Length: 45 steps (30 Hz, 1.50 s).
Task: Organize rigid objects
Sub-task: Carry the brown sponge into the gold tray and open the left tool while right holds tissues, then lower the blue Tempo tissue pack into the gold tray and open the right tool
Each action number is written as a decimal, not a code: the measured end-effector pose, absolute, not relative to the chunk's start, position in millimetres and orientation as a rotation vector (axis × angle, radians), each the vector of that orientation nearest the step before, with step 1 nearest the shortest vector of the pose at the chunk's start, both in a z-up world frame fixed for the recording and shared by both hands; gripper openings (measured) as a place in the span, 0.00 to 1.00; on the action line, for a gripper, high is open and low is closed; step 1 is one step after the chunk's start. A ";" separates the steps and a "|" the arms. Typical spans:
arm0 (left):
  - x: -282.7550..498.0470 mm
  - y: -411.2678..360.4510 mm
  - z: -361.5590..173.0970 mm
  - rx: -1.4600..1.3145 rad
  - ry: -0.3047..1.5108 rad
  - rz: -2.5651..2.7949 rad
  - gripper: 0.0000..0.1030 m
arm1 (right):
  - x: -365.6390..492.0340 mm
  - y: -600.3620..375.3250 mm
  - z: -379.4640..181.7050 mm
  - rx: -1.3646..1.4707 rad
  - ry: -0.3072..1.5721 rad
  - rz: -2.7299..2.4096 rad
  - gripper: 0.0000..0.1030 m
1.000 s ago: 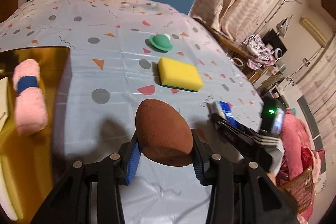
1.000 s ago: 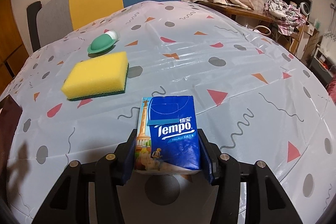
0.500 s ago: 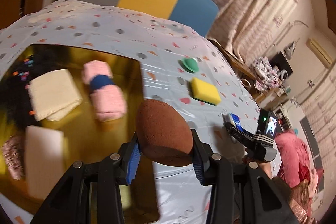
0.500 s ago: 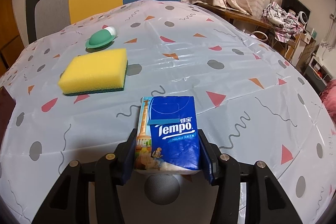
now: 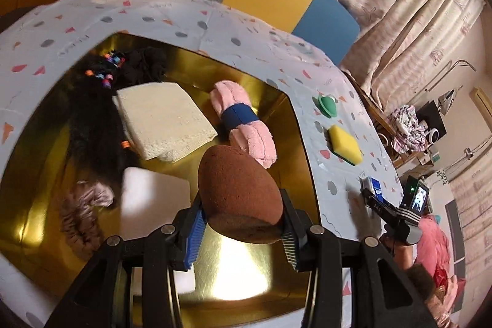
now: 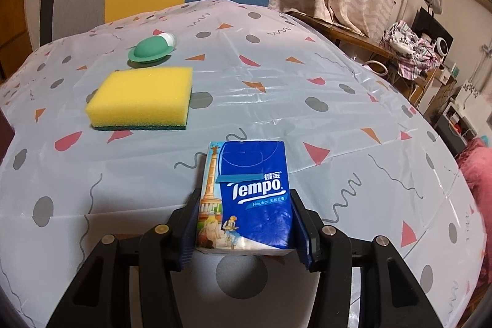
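Left gripper (image 5: pixel 241 231) fingers clamped on brown egg-shaped sponge (image 5: pixel 238 194), long axis pointing forward, right gripper (image 6: pixel 246 231) pinching tissue pack (image 6: pixel 244 197) lengthwise

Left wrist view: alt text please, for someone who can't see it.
The left gripper is shut on a brown egg-shaped sponge, held above a gold tray holding a pink rolled towel, a folded cream cloth and dark hairpieces. Beyond the tray, a yellow sponge and a green cap lie on the patterned tablecloth.

table (image 6: pixel 353 119) carries sponge (image 6: pixel 141 97), gold tray (image 5: pixel 289 119).
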State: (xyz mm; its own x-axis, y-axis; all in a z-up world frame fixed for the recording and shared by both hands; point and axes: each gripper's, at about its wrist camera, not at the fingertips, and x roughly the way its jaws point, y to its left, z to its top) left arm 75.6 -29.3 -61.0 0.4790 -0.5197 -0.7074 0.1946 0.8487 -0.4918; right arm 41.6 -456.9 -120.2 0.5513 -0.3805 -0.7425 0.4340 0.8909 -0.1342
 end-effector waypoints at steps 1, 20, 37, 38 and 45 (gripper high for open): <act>80.0 -34.0 -62.0 -0.359 0.987 -0.453 0.42 | 41.9 -456.0 -120.2 0.062 0.862 -0.485 0.51; 97.2 -36.5 -61.1 -0.278 0.961 -0.344 0.55 | 42.7 -451.1 -120.4 0.030 0.866 -0.499 0.51; 44.9 -12.7 -39.5 -0.298 0.904 -0.409 0.55 | 16.4 -402.3 -84.8 0.100 0.762 -0.229 0.51; 42.5 -11.7 -40.4 -0.301 0.904 -0.413 0.55 | 12.8 -398.6 -79.4 0.143 0.755 -0.199 0.51; 32.5 -4.8 -44.3 -0.327 0.909 -0.424 0.55 | -4.6 -339.9 -46.9 0.219 0.724 -0.034 0.51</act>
State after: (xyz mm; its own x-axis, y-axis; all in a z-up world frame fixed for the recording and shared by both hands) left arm 32.5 -4.8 -44.3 0.5419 -0.4855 -0.6861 0.2145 0.8691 -0.4456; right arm -4.6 -339.9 -46.9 0.7496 0.0443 -0.6604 0.1067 0.9766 0.1866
